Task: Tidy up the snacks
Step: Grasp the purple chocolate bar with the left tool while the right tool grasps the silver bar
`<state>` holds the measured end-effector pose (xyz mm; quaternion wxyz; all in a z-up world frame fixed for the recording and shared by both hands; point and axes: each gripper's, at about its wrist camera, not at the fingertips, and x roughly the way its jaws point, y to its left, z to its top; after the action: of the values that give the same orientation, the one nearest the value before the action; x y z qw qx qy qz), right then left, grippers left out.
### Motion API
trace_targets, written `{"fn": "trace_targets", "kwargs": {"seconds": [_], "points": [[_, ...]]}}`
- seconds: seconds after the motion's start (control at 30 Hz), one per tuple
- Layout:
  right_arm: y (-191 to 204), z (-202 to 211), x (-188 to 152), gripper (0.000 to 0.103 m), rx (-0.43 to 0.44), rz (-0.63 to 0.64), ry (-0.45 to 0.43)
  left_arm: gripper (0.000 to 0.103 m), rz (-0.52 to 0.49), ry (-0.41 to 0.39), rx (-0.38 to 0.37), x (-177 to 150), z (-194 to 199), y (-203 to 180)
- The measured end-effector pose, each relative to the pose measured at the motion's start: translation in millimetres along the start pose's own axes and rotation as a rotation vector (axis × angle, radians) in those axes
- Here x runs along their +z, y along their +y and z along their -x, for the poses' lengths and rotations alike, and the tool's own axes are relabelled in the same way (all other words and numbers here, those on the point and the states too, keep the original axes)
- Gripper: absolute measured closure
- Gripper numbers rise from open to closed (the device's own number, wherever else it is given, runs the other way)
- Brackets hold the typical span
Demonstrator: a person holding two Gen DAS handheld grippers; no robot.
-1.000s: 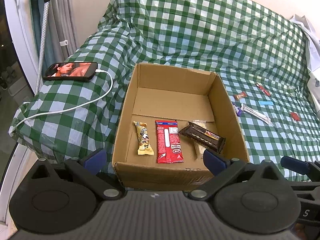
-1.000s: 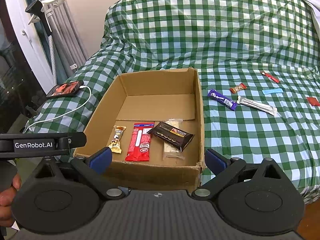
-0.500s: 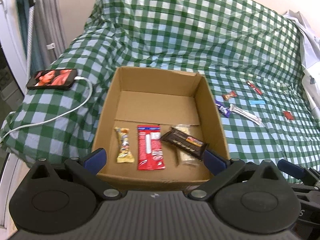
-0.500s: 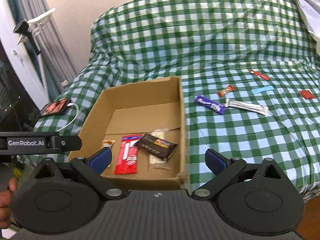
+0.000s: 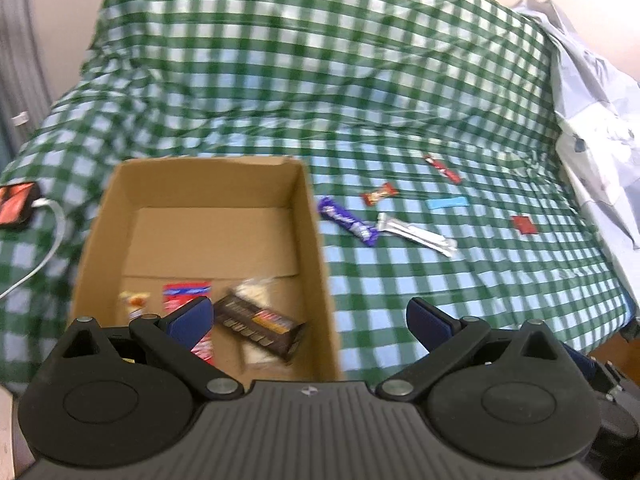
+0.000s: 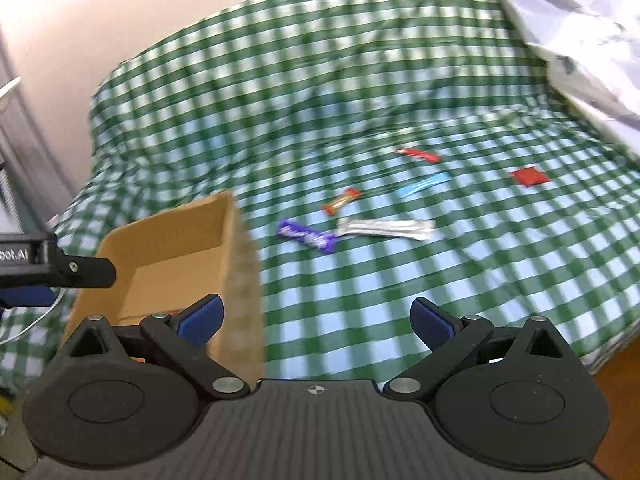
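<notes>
Cardboard box (image 5: 316,240), seemingly four snacks inside, six snacks (image 5: 347,221) on bedspread (image 5: 280,80)

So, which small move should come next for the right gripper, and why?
Probably advance the right gripper, open and empty, toward the purple bar: it is the loose snack lying nearest the cardboard box.

Bed (image 5: 320,92) fills most of both views, covered by a green-and-white checked sheet (image 6: 360,92), rumpled toward the head. Plain cream wall (image 6: 120,8) behind it. Pale crumpled bedding (image 5: 600,96) heaped along the bed's right side. Grey curtain (image 5: 16,40) at far left in the left wrist view. Strip of brown wooden floor (image 6: 624,364) at the bed's near right corner. Even indoor light; both views motion-blurred.
</notes>
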<state>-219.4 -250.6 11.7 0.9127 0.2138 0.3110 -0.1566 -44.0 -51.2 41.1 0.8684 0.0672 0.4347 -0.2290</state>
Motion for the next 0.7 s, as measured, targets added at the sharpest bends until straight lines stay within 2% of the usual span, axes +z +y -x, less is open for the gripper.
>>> {"fn": "trace_targets", "kwargs": {"seconds": [0.13,0.4,0.57,0.7], "points": [[-33,-9,9,0.003,-0.057,-0.018,-0.017,0.000,0.014,0.031,-0.022,25,-34,-29],[-93,-57,34,0.003,-0.131,-0.027,-0.003,0.000,0.041,0.134,0.013,70,-138,-79],[-120,-125,55,0.003,-0.097,0.077,0.015,0.000,0.140,0.164,0.083,88,-222,-98],[-131,-195,70,0.003,-0.065,0.205,0.079,0.000,0.187,0.192,0.137,96,-285,-113]]}}
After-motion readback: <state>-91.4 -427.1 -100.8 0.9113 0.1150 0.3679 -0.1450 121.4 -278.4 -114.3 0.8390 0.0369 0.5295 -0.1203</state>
